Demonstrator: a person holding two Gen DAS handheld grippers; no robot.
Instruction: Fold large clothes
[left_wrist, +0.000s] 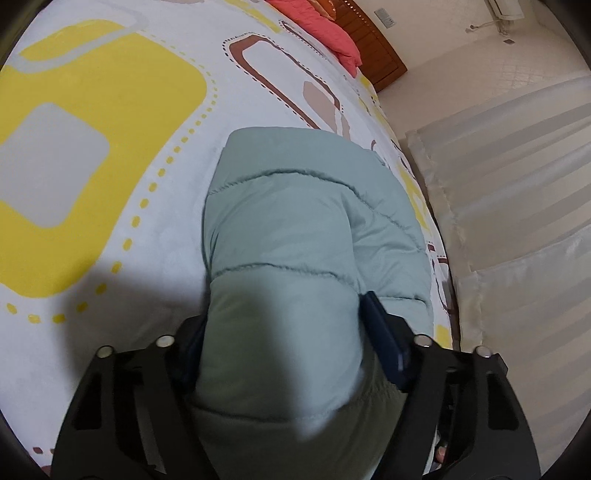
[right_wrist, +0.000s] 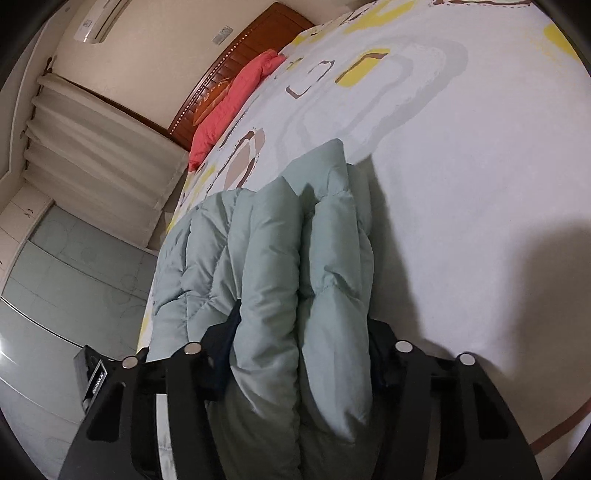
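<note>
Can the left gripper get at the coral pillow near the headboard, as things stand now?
Probably not. The left gripper is shut on the pale green puffer jacket, and the coral pillow lies far up the bedspread, beyond the jacket. It would have to release first.

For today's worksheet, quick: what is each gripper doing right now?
Left gripper: closed on the pale green puffer jacket.
Right gripper: closed on a thick fold of the same jacket.
</note>
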